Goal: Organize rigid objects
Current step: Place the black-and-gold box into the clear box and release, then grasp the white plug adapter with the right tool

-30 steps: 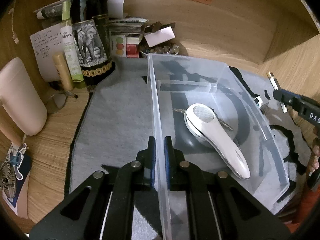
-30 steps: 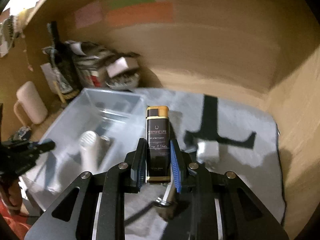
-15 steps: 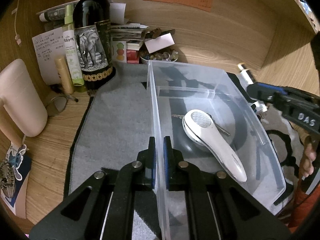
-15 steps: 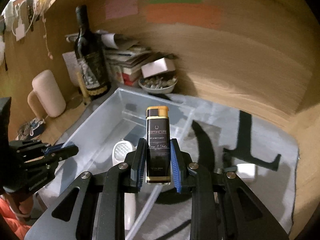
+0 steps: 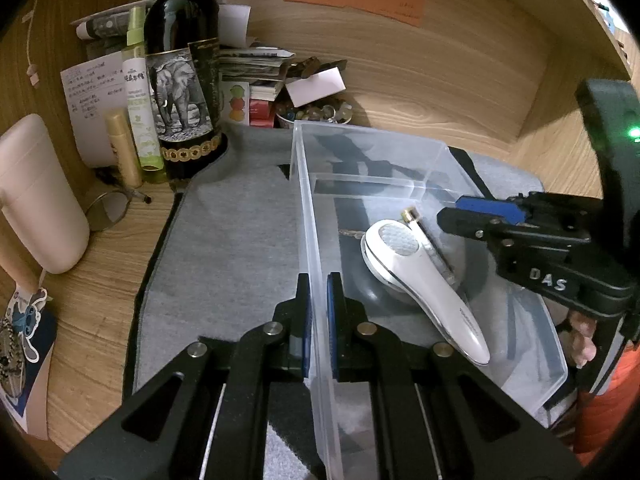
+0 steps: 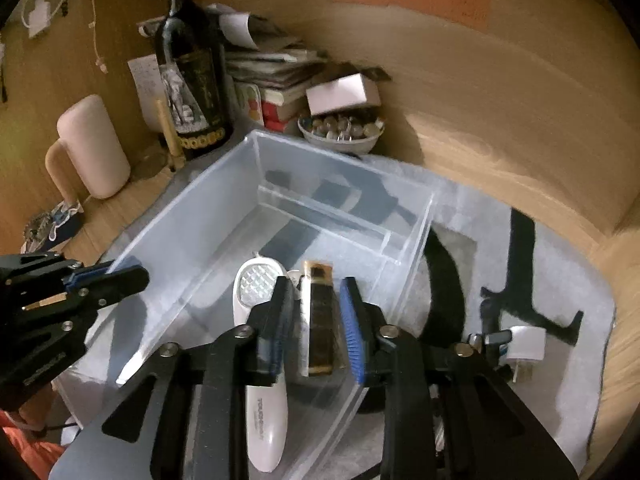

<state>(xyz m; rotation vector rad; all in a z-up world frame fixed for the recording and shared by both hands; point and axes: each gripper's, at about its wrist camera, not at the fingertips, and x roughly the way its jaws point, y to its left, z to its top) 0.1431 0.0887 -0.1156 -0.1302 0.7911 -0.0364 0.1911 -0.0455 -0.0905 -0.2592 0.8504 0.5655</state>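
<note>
A clear plastic bin [image 5: 372,152] [image 6: 344,204] stands on a grey mat. My left gripper [image 5: 316,304] is shut on the bin's left wall; it shows at the left of the right wrist view [image 6: 120,276]. Inside the bin lies a white handheld device [image 5: 424,280] [image 6: 260,344]. My right gripper [image 6: 316,312] is open over the bin, and a black and gold lighter [image 6: 320,320] sits loose between its fingers, apart from both pads. In the left wrist view the lighter [image 5: 424,232] lies beside the white device.
A dark wine bottle [image 5: 184,92], a green spray bottle [image 5: 140,100], a pink mug [image 5: 36,196], papers and a bowl of small items [image 6: 340,132] crowd the back left. A white charger plug [image 6: 524,344] lies on the mat at right.
My right gripper moved over the bin, lowered and opened, letting go of the lighter. The left gripper has kept its hold on the bin wall.
</note>
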